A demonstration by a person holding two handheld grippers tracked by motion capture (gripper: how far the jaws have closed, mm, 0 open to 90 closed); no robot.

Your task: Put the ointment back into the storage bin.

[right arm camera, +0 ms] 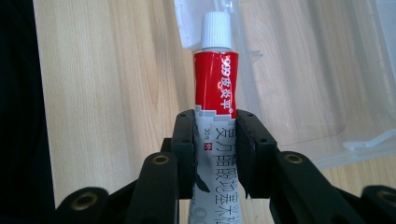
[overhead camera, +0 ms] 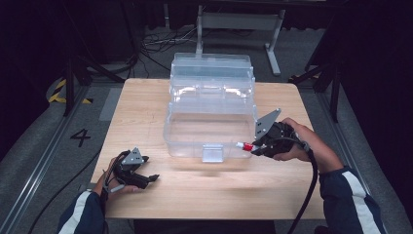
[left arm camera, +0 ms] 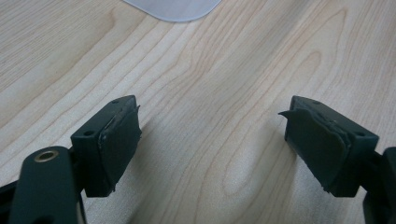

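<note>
The right tool (right arm camera: 215, 140) pinches a red-and-white tube (right arm camera: 215, 79) beside the clear box (overhead camera: 209, 127); the left tool (left arm camera: 212, 140) rests spread on the tabletop (left arm camera: 210, 70).

Wooden table (overhead camera: 146, 107); grey floor with number 4 marking (overhead camera: 80, 137); metal stand (overhead camera: 238, 22) behind; loose cables (overhead camera: 160, 41).

The tabletop (overhead camera: 146, 112) is evenly lit from above while the room around it lies dark. Soft shadows fall under the clear box (overhead camera: 210, 114). The high view is slightly soft; the left claw (left arm camera: 212, 140) casts faint shadows, and nearest parts blur.
</note>
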